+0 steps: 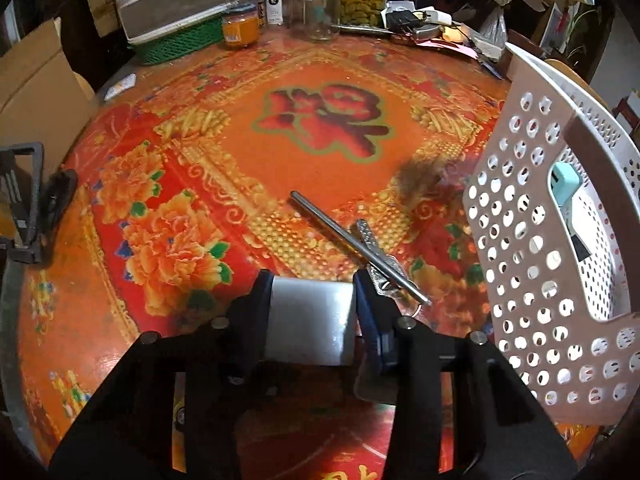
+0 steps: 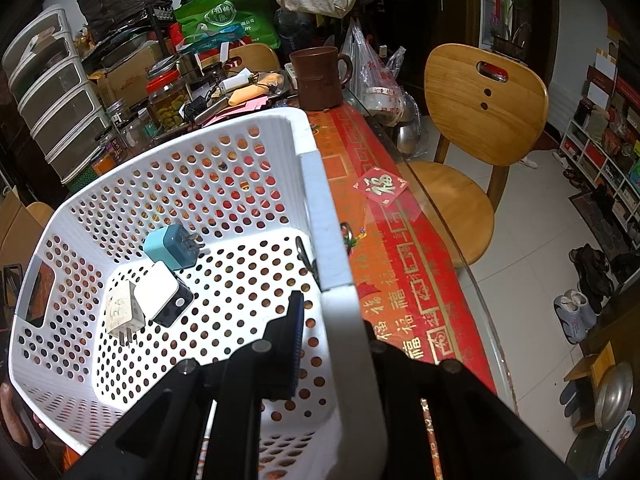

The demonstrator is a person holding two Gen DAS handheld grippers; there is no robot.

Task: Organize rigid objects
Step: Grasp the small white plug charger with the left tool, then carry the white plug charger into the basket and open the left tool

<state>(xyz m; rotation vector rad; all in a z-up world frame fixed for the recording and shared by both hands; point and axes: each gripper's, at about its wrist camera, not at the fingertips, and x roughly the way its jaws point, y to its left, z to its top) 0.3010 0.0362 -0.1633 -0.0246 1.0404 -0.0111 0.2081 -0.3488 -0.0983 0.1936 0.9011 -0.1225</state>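
From the left wrist, a grey block is clamped in the left tool; metal rods lie just beside it, left of the basket. From the right wrist, the basket wall is gripped by the right tool; three chargers lie inside.

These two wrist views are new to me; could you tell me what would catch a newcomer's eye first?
First, the bright red-and-orange floral tablecloth covering the table. Next, the white perforated basket at its right side, its wall between the right gripper's fingers, with three plug adapters on its floor. Then the left gripper, shut on a silver block, with a metal rod crossing a patterned metal piece just ahead.
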